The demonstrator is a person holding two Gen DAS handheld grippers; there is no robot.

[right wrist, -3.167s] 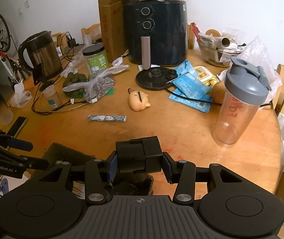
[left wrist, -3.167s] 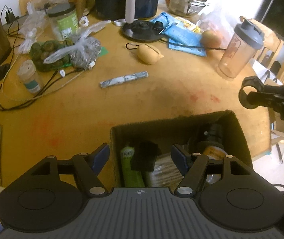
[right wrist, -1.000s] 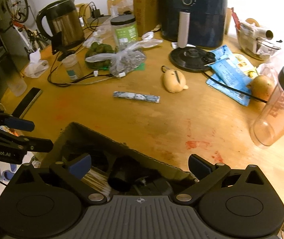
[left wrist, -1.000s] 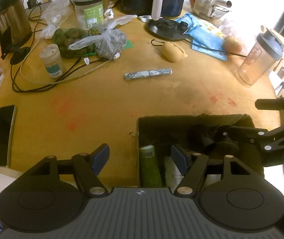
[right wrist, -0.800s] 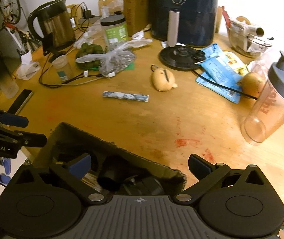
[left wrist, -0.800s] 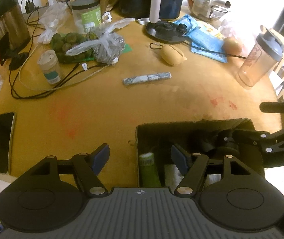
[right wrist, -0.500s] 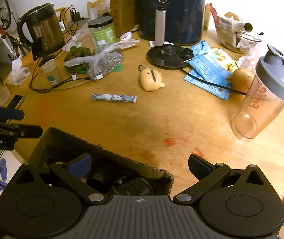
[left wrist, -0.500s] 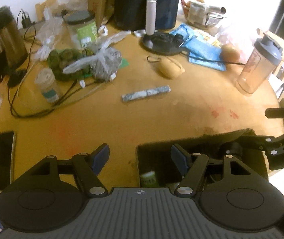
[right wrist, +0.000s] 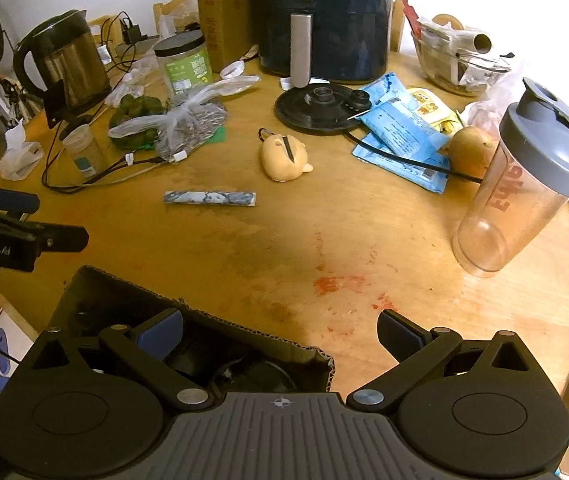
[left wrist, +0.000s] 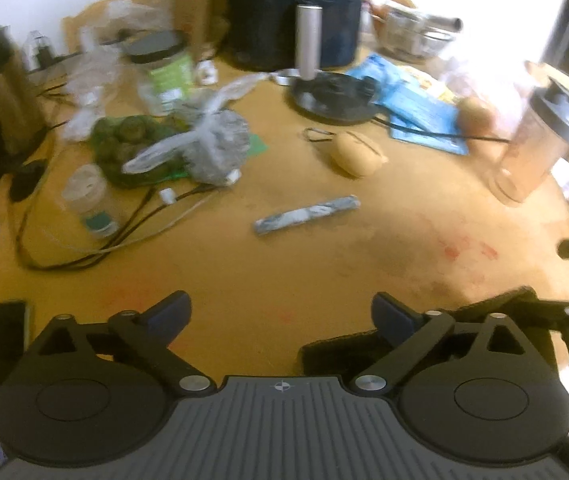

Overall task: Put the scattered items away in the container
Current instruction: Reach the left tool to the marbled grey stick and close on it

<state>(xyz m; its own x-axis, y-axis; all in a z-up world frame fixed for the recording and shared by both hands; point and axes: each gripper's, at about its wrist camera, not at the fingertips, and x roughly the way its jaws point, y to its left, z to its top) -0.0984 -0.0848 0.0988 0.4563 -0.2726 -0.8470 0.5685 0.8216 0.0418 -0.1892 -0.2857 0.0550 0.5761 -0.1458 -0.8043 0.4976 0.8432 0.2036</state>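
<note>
Left gripper (left wrist: 278, 312): jaws wide apart, empty, raised over the wooden table (left wrist: 244, 272); view blurred.

Right gripper (right wrist: 280, 330): jaws wide apart, empty, poised above the near edge of the cardboard box (right wrist: 204, 312).

Cardboard box: directly beneath the right gripper, holding dark items, not identifiable.

Patterned stick packet (right wrist: 209, 197): flat on the table, ahead of both grippers, lying alone.

Tan pig-shaped case (right wrist: 284, 156): beyond the packet, just short of the black round base (right wrist: 320, 108).

Shaker bottle (right wrist: 524, 184): upright, ahead-right of the right gripper, near the table edge.

Cables (right wrist: 96, 174): ahead-left, beside a bagged bundle (right wrist: 180, 120).

Risks, judged: the thin packet may slip from the fingertips if pinched flat; a wide right-hand reach could topple the bottle; a leftward reach may snag cables.
</note>
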